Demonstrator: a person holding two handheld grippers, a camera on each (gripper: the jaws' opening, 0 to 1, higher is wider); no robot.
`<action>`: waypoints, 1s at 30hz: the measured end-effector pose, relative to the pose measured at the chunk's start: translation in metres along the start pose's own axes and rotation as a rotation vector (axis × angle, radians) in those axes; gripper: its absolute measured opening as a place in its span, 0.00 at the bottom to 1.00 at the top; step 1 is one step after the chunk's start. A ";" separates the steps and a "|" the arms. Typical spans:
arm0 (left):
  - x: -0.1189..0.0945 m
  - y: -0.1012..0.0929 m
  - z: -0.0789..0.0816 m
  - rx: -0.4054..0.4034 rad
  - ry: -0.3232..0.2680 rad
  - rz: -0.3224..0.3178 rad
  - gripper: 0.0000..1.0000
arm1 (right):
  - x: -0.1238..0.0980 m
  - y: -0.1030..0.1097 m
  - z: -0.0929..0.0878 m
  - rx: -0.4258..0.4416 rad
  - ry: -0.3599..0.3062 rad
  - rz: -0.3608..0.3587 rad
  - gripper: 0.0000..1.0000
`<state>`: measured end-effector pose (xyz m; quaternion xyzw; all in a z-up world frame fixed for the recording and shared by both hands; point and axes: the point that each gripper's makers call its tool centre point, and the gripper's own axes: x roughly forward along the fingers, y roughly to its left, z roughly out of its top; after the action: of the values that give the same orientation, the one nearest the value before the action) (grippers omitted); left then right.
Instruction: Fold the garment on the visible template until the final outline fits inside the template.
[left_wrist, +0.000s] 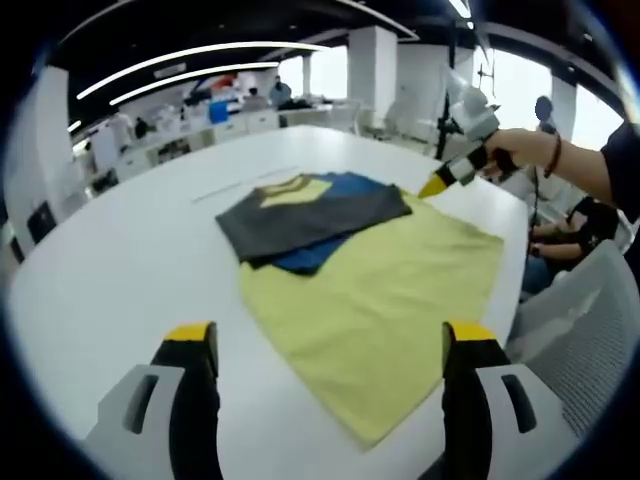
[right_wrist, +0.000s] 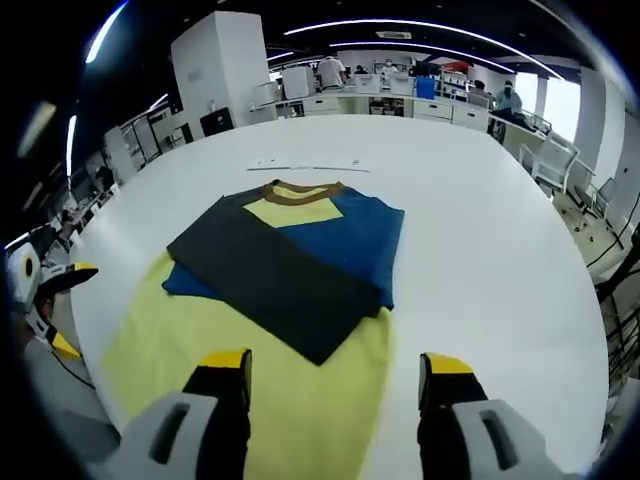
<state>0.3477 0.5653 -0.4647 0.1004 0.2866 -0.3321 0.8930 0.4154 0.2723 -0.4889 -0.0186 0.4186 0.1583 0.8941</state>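
Garment (right_wrist: 290, 270) flat on white table (right_wrist: 480, 250), near its middle. Colour-block tee: yellow lower body, blue upper part, brown collar with yellow chest patch. Dark grey sleeve panel folded diagonally across chest, covering most of blue. Left gripper (left_wrist: 330, 345) above table at yellow hem, jaws spread, nothing held. Right gripper (right_wrist: 335, 375) over hem, jaws apart, empty.

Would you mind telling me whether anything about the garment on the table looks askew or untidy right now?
The shirt is only partly folded: its dark grey panel lies diagonally across the blue and yellow body rather than square to it. Nothing looks spilled or damaged on the white table.
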 end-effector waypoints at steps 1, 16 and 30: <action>-0.001 0.000 -0.001 0.003 0.003 0.002 0.89 | -0.003 0.001 -0.001 -0.007 0.002 0.006 0.71; -0.005 -0.001 -0.015 -0.022 0.041 0.013 0.86 | -0.028 0.027 -0.039 -0.039 0.058 0.099 0.96; -0.009 -0.004 -0.039 -0.174 0.110 0.038 0.74 | -0.039 0.030 -0.081 0.001 0.121 0.109 0.98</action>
<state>0.3221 0.5816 -0.4916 0.0460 0.3609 -0.2832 0.8874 0.3225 0.2772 -0.5090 -0.0050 0.4723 0.2051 0.8572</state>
